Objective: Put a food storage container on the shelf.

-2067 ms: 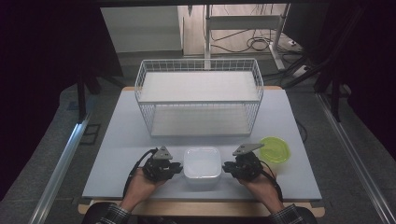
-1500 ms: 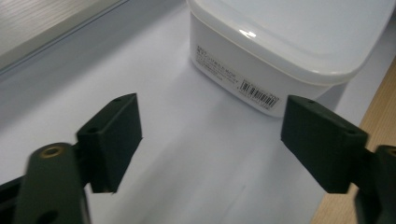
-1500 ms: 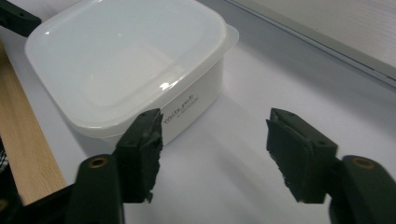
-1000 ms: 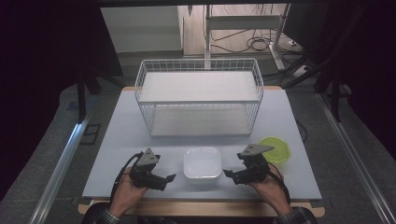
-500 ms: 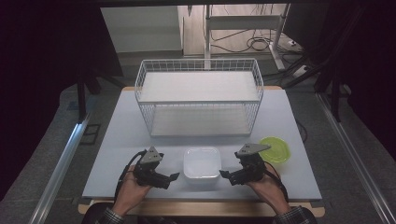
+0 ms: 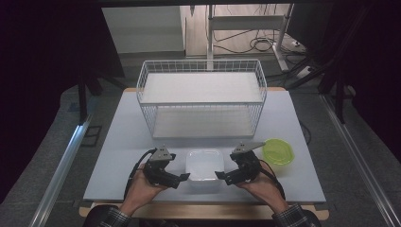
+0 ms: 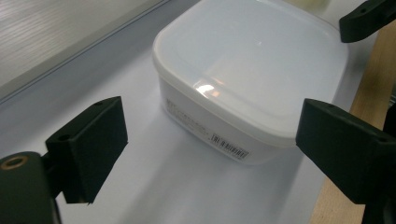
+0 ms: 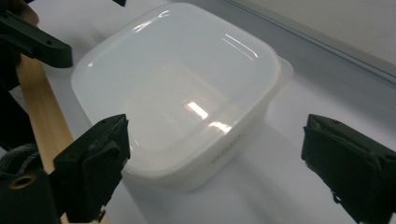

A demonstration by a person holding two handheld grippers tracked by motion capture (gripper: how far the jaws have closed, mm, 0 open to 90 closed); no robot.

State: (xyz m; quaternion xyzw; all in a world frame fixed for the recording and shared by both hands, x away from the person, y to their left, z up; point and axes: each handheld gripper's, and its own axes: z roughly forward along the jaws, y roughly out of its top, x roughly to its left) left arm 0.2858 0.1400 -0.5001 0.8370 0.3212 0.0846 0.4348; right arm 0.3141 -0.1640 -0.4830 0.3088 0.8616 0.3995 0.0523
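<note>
Container, lidded, sits at the table's near edge in the high view, flanked by left gripper and right gripper, both nearer it than before; each gripper view shows jaws apart, container ahead.

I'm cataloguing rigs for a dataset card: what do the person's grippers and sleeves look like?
Both the left gripper and right gripper are black, each with two blocky square-ended jaws, a grey three-cornered plate on top and a black trailing cable. The sleeves are dark plaid.
</note>
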